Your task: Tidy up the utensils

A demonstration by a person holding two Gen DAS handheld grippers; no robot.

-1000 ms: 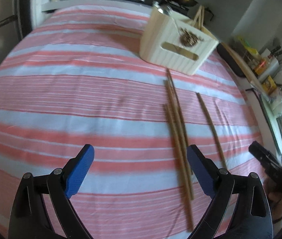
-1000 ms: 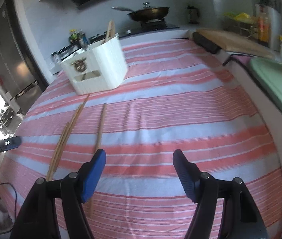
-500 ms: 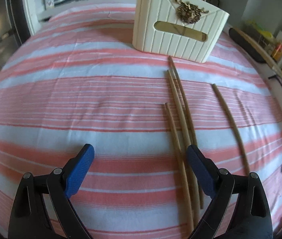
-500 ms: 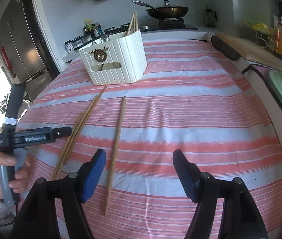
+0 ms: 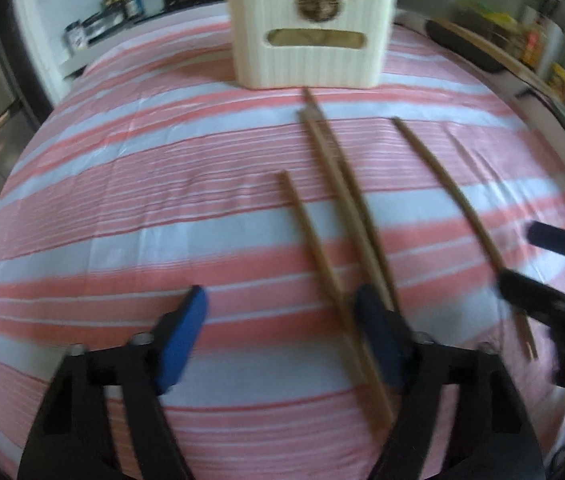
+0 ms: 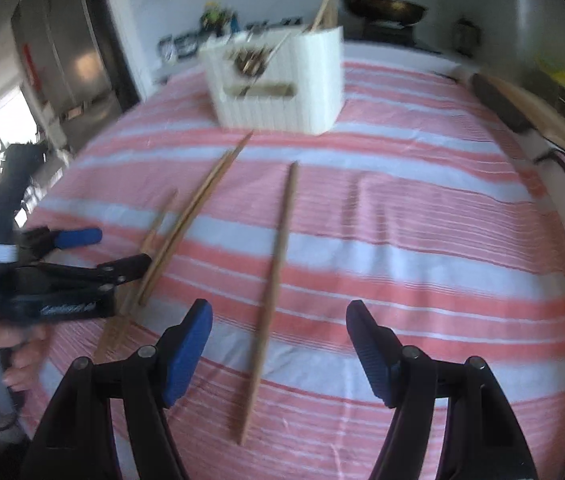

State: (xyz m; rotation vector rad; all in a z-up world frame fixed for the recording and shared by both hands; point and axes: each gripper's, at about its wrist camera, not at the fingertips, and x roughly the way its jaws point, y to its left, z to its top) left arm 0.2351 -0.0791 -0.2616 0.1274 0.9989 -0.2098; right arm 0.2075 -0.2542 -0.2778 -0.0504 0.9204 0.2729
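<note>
Several wooden chopsticks lie on the striped cloth. Three lie close together (image 5: 338,216) and one lies apart to the right (image 5: 458,216). My left gripper (image 5: 282,340) is open and empty, low over the near ends of the group. My right gripper (image 6: 278,344) is open and empty, and the lone chopstick (image 6: 274,280) runs between its fingers. A cream ribbed utensil caddy (image 5: 310,44) stands at the far side, also in the right wrist view (image 6: 282,84), with utensils inside. The left gripper shows in the right wrist view (image 6: 94,248).
The pink-and-white striped tablecloth (image 5: 122,200) covers the table. A wooden board (image 6: 542,116) and bottles lie at the right edge. A wok (image 6: 382,6) sits on the stove behind. A fridge (image 6: 62,56) stands at the left.
Both grippers have moved closer to the chopsticks and lower. The right gripper now straddles the lone chopstick; the left has shifted toward the group of three. Both stay open.
</note>
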